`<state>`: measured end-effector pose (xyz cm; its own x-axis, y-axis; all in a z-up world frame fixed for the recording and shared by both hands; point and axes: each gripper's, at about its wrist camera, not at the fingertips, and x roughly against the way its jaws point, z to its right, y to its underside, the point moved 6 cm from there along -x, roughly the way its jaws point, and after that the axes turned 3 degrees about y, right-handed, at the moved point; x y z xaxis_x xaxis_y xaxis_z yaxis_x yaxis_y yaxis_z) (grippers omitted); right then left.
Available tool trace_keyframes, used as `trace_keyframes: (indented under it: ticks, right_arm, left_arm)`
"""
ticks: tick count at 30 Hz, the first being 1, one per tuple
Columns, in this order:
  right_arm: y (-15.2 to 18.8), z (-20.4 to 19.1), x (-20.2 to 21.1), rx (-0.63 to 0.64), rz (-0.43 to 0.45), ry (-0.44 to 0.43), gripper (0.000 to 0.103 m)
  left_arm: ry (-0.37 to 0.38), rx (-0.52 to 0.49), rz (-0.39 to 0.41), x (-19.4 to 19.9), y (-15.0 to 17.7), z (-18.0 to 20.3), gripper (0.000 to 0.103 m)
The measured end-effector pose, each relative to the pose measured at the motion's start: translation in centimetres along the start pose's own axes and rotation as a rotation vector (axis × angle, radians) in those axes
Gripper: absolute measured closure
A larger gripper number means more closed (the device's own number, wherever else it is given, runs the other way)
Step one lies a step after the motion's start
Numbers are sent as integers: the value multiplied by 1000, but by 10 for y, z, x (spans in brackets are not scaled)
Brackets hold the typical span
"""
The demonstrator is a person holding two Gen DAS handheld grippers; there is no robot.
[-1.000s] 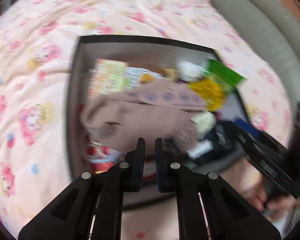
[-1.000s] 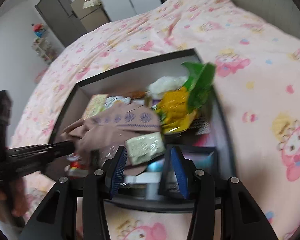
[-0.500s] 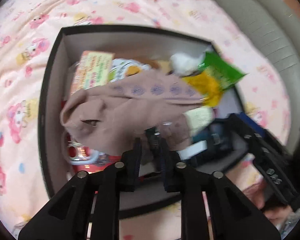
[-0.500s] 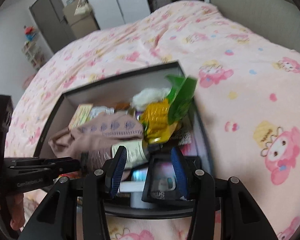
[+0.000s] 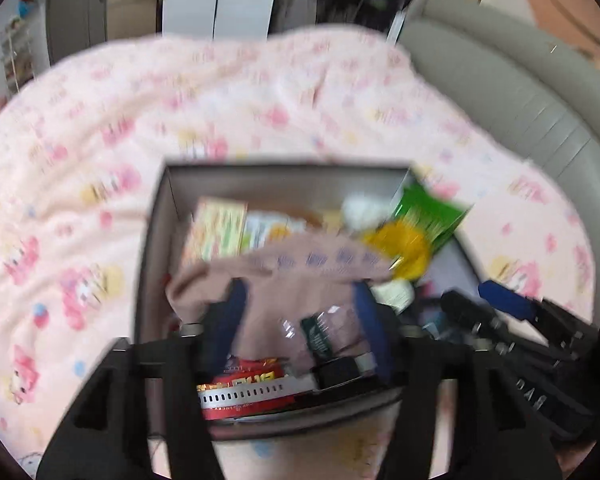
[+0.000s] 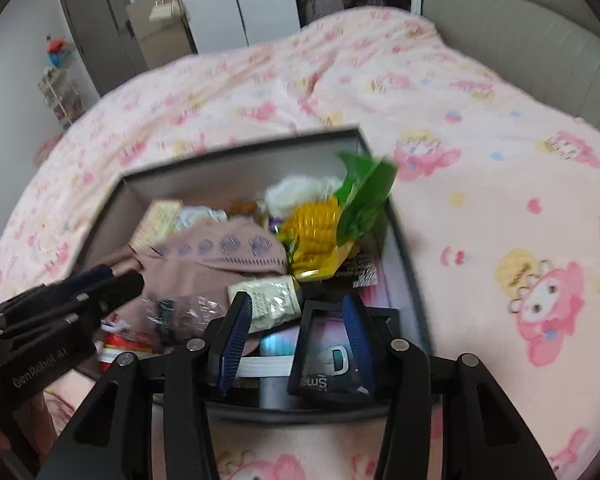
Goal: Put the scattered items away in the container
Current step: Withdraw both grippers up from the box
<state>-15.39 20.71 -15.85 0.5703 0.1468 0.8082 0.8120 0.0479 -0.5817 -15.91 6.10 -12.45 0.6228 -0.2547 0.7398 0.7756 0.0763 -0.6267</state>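
A dark open box [image 5: 156,240] [image 6: 236,152] sits on the pink bed, full of items: a mauve cloth [image 5: 300,280] [image 6: 216,256], a yellow and green snack bag [image 5: 416,236] [image 6: 332,220], a red packet [image 5: 244,388] and a black framed case [image 6: 332,356]. My left gripper [image 5: 300,320] is open and empty above the cloth at the box's near edge. My right gripper [image 6: 296,336] is open and empty over the near right corner of the box, above the case.
The pink cartoon-print bedspread [image 6: 500,200] surrounds the box. A grey padded headboard [image 6: 520,32] rises at the right. Wardrobes and a shelf [image 6: 60,92] stand beyond the bed. Each gripper shows at the side of the other's view.
My left gripper has opened, let go of the mauve cloth in the box, and tilted up and back. My right gripper has stayed open and pulled back slightly.
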Motion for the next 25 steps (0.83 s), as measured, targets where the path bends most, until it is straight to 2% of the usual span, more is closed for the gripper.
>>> trace_keyframes:
  ticks: [1,3,4,5,6,7,9,12,16,18,22,25]
  right_arm:
    - [-1,-1,13,3,32,6,38]
    - [-5,-2,42,13,98,60,26]
    - [-8,-2,54,19,129,83,26]
    - [-11,-3,70,25,160,105,26]
    - [-12,-3,86,21,185,122,26]
    - [-12,-2,98,13,201,125,26]
    - [-9,-2,122,-4,221,96,25]
    - [4,-2,149,-31,226,92,25]
    - [32,-5,176,-32,246,112,24]
    - [49,-2,184,-60,249,136,24]
    - [75,0,193,-93,241,130,24]
    - [85,-1,200,-90,254,152,24]
  left_arm:
    - [-11,-5,29,15,-4,2,23]
    - [-87,-29,69,47,-8,6,18]
    - [-119,-33,81,62,-8,5,16]
    - [-135,-30,98,77,-7,6,9]
    - [-125,-20,123,94,-6,7,3]
    - [-103,-12,146,107,-4,8,1]
    - [-68,-14,177,129,1,13,1]
    - [-56,-29,215,154,14,23,1]
    - [-20,-55,202,169,36,37,1]
    - [-27,-74,202,172,49,43,1]
    - [-90,-105,219,181,71,47,1]
    - [-63,-83,208,183,80,46,1]
